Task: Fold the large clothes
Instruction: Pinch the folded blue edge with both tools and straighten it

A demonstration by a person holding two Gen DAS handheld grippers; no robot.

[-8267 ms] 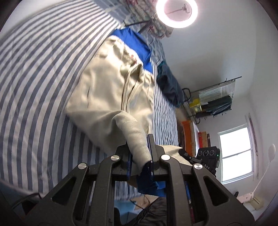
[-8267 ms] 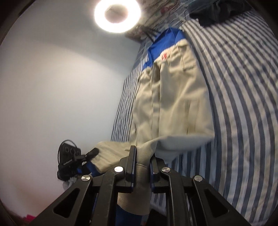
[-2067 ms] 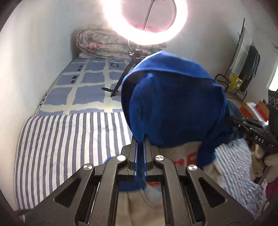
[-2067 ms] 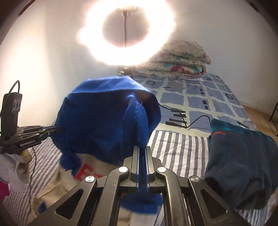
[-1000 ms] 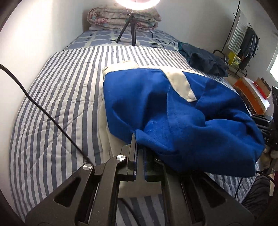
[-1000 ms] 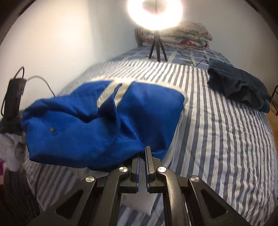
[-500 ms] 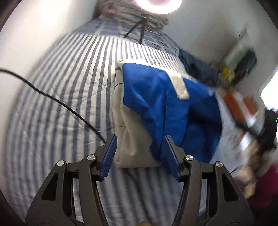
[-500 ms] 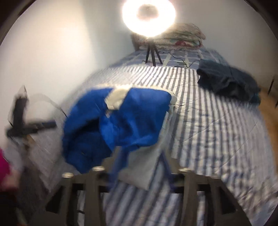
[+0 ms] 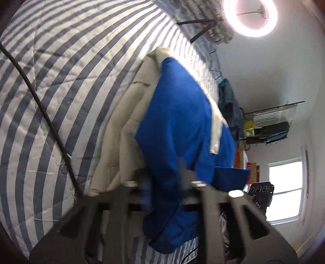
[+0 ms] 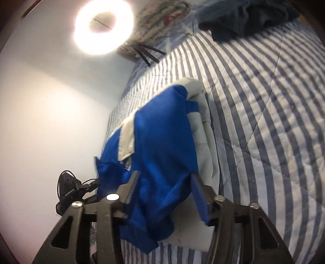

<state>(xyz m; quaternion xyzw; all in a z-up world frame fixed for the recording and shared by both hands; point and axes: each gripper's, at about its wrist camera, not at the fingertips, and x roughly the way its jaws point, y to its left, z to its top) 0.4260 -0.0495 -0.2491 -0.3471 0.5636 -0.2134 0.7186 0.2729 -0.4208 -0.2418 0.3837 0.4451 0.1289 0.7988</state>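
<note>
The big blue and beige cloth jacket (image 10: 162,146) lies folded over itself on the blue-and-white striped quilt (image 10: 264,101), blue half on top of the beige layers. The right gripper (image 10: 164,188) has its jaws spread wide, holding nothing. The left gripper (image 9: 162,182) is blurred; its jaws also look apart and empty. I judge the main fold done; the loose blue edge near the bed's border probably needs tidying.

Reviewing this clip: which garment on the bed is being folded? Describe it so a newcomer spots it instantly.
Start at the striped bedspread. Near its edge, just ahead of the open right tongs, lies the jacket, bright blue over beige layers. The only other garment, a dark heap, sits far off toward the ring light.
</note>
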